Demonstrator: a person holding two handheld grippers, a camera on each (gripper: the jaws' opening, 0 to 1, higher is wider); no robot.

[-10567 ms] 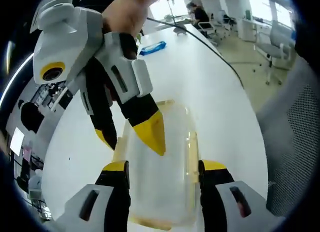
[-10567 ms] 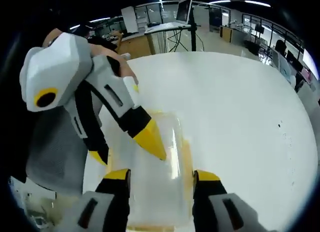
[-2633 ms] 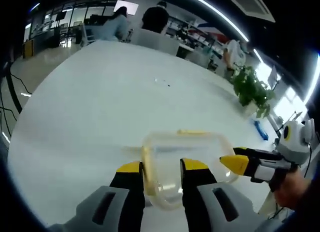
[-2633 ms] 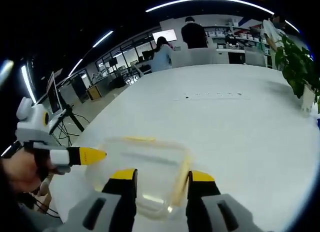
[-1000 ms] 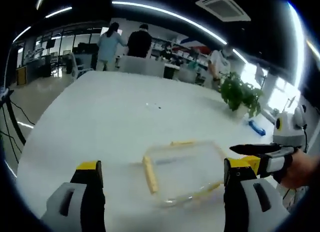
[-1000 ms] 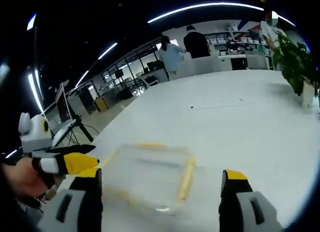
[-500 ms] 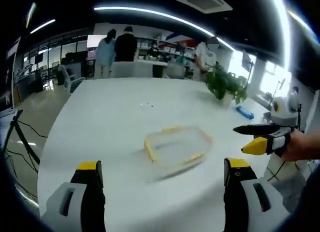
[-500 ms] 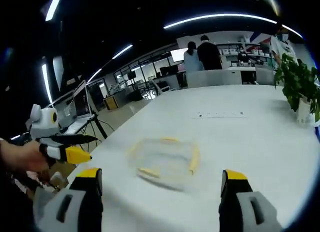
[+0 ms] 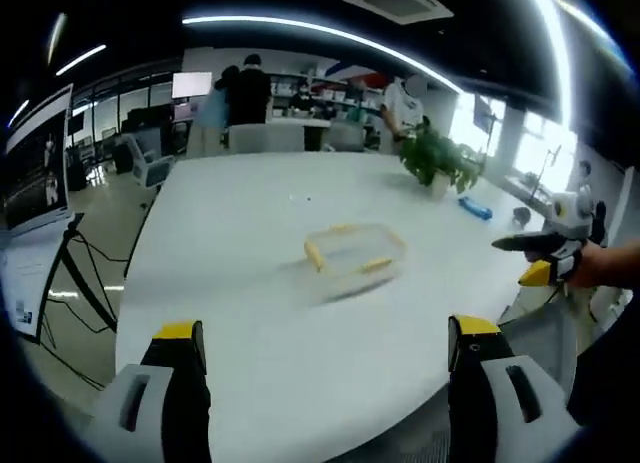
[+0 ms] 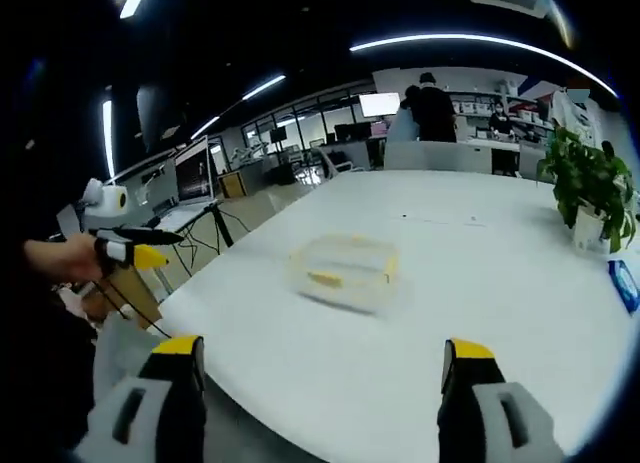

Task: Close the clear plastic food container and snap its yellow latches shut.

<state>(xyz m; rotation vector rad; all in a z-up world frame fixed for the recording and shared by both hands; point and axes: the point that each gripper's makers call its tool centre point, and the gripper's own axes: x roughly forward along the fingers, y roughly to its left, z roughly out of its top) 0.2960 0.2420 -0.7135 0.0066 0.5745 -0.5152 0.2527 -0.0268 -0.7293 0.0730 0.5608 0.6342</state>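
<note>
Nearest in the left gripper view: left gripper (image 9: 320,343), jaws spread wide apart, nothing between them, held back off the near edge of the white table (image 9: 230,313). Same story in the right gripper view: right gripper (image 10: 318,355), jaws wide open and empty, also pulled clear of the table edge. Off to the right of the left gripper view, the right gripper again, in a hand (image 9: 600,268), well away from the work.

Further out, alone on the tabletop and well apart from both grippers: the clear plastic food container (image 9: 352,251), lid apparently sitting on, yellow latches (image 9: 314,253) lying along its sides. In the right gripper view, the container (image 10: 345,265) with a yellow latch (image 10: 325,279) flat against the near side. Slightly blurred, so cannot tell for sure whether every latch is clicked home.

Looks like the closing step is finished, or nearly. Next move, as a judgement: either nothing more, or coming back in to press down any latch not yet seated.

Beyond: a potted plant (image 9: 435,161) and a blue object (image 9: 475,207) towards the far edge, then people standing in the office background
</note>
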